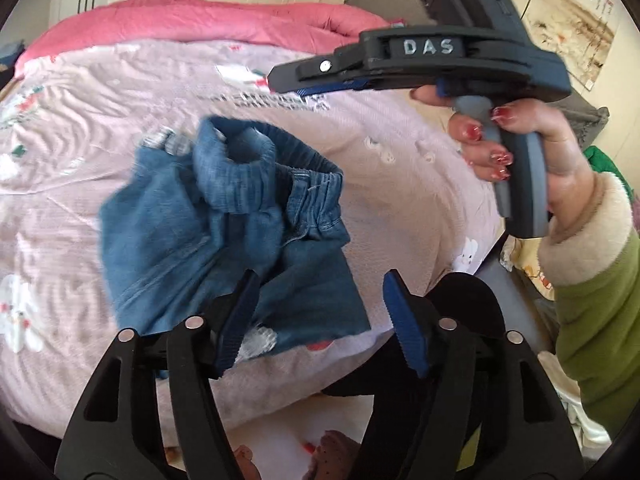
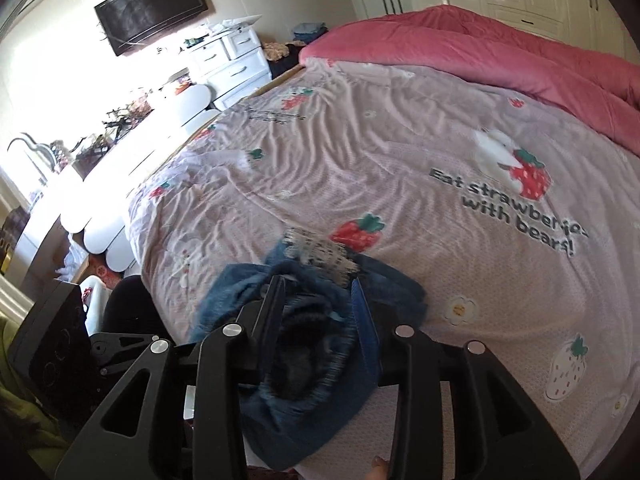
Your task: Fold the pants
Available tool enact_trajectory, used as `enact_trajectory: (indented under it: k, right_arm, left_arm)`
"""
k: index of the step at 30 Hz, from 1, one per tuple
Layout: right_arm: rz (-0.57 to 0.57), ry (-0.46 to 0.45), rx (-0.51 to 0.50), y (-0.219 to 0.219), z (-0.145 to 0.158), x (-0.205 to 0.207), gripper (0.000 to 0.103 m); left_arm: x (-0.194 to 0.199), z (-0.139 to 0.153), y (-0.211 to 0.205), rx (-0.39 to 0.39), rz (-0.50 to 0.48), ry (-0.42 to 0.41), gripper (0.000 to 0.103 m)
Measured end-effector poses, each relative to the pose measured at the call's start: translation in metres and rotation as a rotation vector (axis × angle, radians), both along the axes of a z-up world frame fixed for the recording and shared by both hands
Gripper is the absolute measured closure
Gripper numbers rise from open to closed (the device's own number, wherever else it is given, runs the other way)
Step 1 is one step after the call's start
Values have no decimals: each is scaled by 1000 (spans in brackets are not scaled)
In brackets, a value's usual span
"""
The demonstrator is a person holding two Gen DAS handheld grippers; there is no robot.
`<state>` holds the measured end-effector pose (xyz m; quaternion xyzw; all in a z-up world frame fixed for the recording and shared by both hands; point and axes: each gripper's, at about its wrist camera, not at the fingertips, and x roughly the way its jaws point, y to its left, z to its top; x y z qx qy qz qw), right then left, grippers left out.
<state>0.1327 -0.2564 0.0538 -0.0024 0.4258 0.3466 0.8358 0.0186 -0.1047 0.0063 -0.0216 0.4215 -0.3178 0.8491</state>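
Now the small blue denim pants (image 1: 224,220) lie in a loose, crumpled heap on the pink bedsheet (image 1: 100,92), close to the near edge of the bed. The elastic waistband (image 1: 316,184) is turned up and shows its gathered ribs, and one part of the fabric stands rolled into a thick fold in the middle of the heap.

In the left wrist view, the left gripper (image 1: 320,316) stands with its jaws clearly apart. Its blue pads (image 1: 404,328) press on nothing; the lower edge of the pants lies just under and between them, but the pads are not closed on it.

The right gripper (image 2: 320,308) is over the waistband end of the pants. In the right wrist view its jaws stand partly apart and the bunched denim fills the gap between them, with the dark inside of the waistband visible there. The picture is blurred, so whether the pads press on the cloth or only stand beside it, I cannot tell. In the left wrist view this gripper is seen from the side, held by a hand (image 1: 520,152) with red nails and a green sleeve (image 1: 600,320).

A pink quilt (image 2: 500,52) lies along the far side of the bed.
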Motion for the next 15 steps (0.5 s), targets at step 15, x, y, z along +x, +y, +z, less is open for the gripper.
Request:
enact_trajectory:
  k: [15]
  right_arm:
    - [88, -52, -226, 40, -32, -55, 89]
  left_arm:
    - [57, 11, 76, 53, 227, -7, 35]
